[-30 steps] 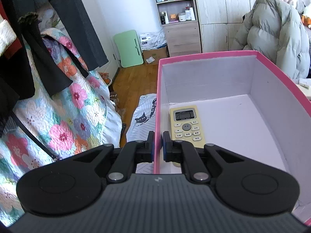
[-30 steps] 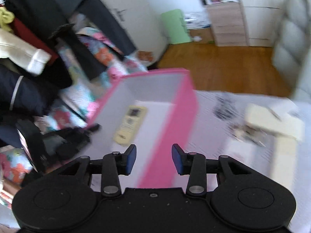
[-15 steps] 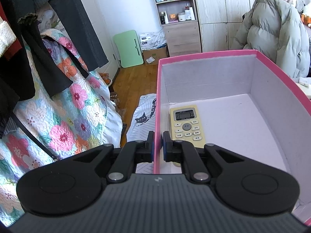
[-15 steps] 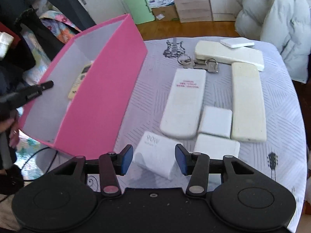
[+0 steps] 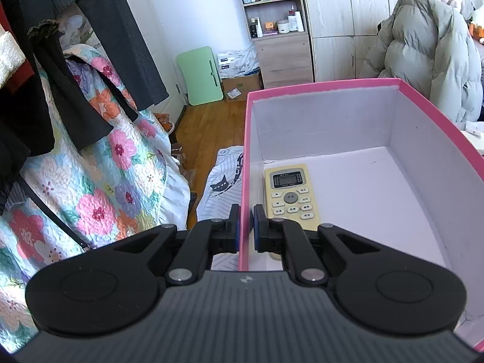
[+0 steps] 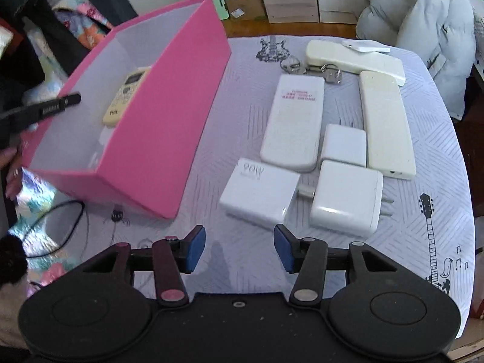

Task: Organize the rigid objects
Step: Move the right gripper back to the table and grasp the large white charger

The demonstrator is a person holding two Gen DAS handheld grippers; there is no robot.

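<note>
My left gripper (image 5: pixel 246 224) is shut on the left wall of the pink box (image 5: pixel 245 151), one finger inside and one outside. A yellow remote (image 5: pixel 290 193) lies flat inside the box, also seen in the right wrist view (image 6: pixel 127 96). My right gripper (image 6: pixel 239 251) is open and empty, hovering above the table just in front of a white 90W charger (image 6: pixel 260 193). Beside it lie a second white charger (image 6: pixel 348 199), a small white block (image 6: pixel 345 145), a white remote face down (image 6: pixel 295 121) and two cream remotes (image 6: pixel 387 124), (image 6: pixel 354 57).
The pink box (image 6: pixel 169 115) stands at the table's left edge on a patterned cloth (image 6: pixel 423 227). Keys (image 6: pixel 317 69) lie by the far remotes. A floral quilt (image 5: pixel 90 181) and dark clothes hang left. A puffy coat (image 6: pixel 423 15) sits at the back right.
My right gripper has swung right and back from the box, over the table to the white chargers, still open. The left gripper has kept its hold on the box wall.
</note>
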